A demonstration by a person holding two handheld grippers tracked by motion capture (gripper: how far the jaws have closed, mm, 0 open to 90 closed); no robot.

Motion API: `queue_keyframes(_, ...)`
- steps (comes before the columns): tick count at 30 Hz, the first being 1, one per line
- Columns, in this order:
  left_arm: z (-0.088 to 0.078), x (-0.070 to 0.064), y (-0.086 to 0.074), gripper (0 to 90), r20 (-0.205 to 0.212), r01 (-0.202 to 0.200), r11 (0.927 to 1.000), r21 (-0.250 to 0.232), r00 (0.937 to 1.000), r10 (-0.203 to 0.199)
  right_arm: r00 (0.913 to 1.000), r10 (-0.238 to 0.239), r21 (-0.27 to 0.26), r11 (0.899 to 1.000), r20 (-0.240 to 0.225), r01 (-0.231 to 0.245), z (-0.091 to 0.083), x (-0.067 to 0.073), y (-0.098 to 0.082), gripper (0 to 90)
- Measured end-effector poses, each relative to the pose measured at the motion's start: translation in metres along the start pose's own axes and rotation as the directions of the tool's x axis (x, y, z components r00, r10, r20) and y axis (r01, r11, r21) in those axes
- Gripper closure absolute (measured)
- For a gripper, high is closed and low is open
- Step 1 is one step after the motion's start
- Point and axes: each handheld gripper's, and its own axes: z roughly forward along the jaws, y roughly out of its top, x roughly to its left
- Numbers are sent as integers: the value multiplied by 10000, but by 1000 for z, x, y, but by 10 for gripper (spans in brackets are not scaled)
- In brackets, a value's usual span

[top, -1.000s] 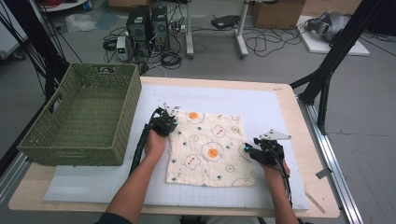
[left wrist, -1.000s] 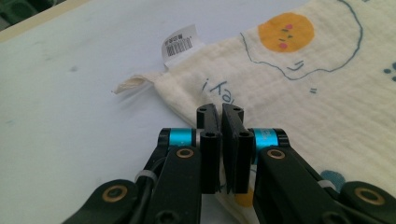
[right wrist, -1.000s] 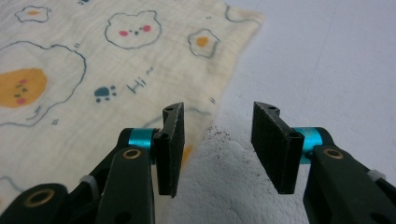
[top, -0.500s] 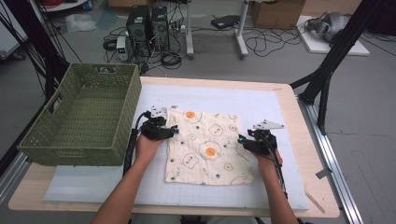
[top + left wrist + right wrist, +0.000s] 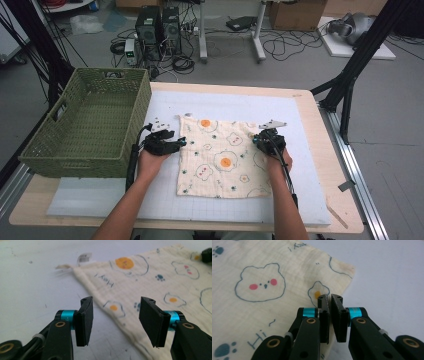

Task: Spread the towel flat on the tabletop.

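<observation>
A cream cloth printed with fried eggs, bears and paw marks lies flat on the white mat. My left gripper rests at the cloth's left edge. In the left gripper view the left gripper is open after a wide opening and a slight closing back. The edge of the cloth lies between its jaws, untouched. My right gripper is at the cloth's right edge near the far corner. In the right gripper view the right gripper has just closed, pinching the edge of the cloth.
A green woven basket stands at the left, partly on the mat, close beside my left hand. A small label sticks out at the cloth's far left corner. Bare mat runs beyond and in front of the cloth. The wooden table edge is at the right.
Both hands have moved away from the person, along the cloth's side edges. The left gripper's jaws have opened and the right gripper's jaws have shut at the right edge.
</observation>
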Motion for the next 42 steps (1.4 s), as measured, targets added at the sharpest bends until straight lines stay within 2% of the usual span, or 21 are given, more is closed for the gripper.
queue_keyframes(3, -1, -9, -6, 460, 387, -216, 9993, 289, 9990, 204, 9983, 501, -57, 9987, 310, -500, -2, -5, -2, 748)
queue_keyframes(6, 0, -19, -9, 464, 744, -788, 9922, 967, 9946, 717, 9988, 493, -251, 9985, -9, -493, -9, -4, -3, 631)
queue_keyframes(9, -1, -29, -10, 470, 1012, -1103, 9872, 1155, 9900, 988, 9965, 729, -454, 9962, -398, -747, -21, -6, -6, 546)
queue_keyframes(11, 0, -35, -14, 525, 894, -1427, 9811, 1309, 9872, 1317, 9949, 801, -521, 9952, -619, -833, -31, -8, -10, 523)
queue_keyframes(13, -1, -39, -18, 574, 552, -1404, 9847, 1033, 9893, 1353, 9949, 663, -708, 9949, -762, -718, -41, -9, -17, 519)
queue_keyframes(14, -3, -38, -19, 649, 630, -1381, 9858, 956, 9892, 1325, 9950, 594, -697, 9954, -806, -651, -46, -9, -20, 519)
queue_keyframes(15, -4, -37, -19, 792, 778, -1363, 9854, 1017, 9886, 1287, 9952, 512, -742, 9956, -832, -574, -51, -8, -24, 519)
queue_keyframes(16, -4, -37, -19, 840, 736, -1313, 9862, 1014, 9895, 1241, 9950, 469, -739, 9958, -883, -535, -55, -8, -28, 521)
queue_keyframes(18, -5, -36, -19, 859, 580, -1435, 9837, 1083, 9888, 1378, 9945, 327, -658, 9971, -994, -394, -63, -5, -36, 521)
queue_keyframes(23, -13, -26, -21, 857, 256, -1225, 9859, 1142, 9924, 1203, 9876, 177, -501, 9984, -1557, -258, -75, 8, -46, 521)
queue_keyframes(26, -19, -20, -26, 851, 286, -1002, 9903, 964, 9948, 979, 9833, -122, -230, 9997, -1818, 82, -76, 22, -51, 532)
queue_keyframes(28, -22, -19, -28, 820, 470, -941, 9918, 863, 9948, 903, 9734, -33, 141, 9999, -2292, 67, -74, 27, -55, 616)
queue_keyframes(29, -23, -19, -29, 746, 526, -913, 9924, 831, 9948, 871, 9730, -108, 359, 9992, -2305, 196, -72, 30, -57, 653)
queue_keyframes(30, -24, -18, -29, 643, 640, -858, 9931, 804, 9947, 808, 9728, -112, 287, 9994, -2313, 184, -73, 30, -58, 723)
queue_keyframes(31, -25, -19, -30, 594, 729, -775, 9945, 708, 9947, 723, 9675, -73, 389, 9991, -2529, 177, -74, 30, -58, 796)
queue_keyframes(32, -27, -18, -31, 563, 719, -748, 9952, 627, 9949, 702, 9691, -218, 468, 9983, -2457, 343, -76, 31, -57, 844)
queue_keyframes(34, -30, -17, -32, 498, 815, -627, 9969, 478, 9949, 586, 9729, -417, 667, 9961, -2274, 583, -80, 31, -58, 866)
queue_keyframes(36, -33, -17, -33, 479, 819, -631, 9973, 388, 9948, 598, 9768, -450, 864, 9942, -2093, 644, -85, 30, -60, 862)
queue_keyframes(37, -34, -17, -33, 468, 846, -562, 9979, 315, 9950, 533, 9798, -545, 847, 9938, -1926, 719, -87, 30, -62, 824)
queue_keyframes(38, -36, -17, -33, 460, 871, -578, 9980, 262, 9947, 553, 9822, -494, 791, 9948, -1814, 646, -89, 29, -64, 734)
queue_keyframes(42, -41, -17, -32, 429, 973, -630, 9978, -204, 9931, 647, 9862, -272, 263, 9991, -1632, 320, -95, 22, -66, 567)
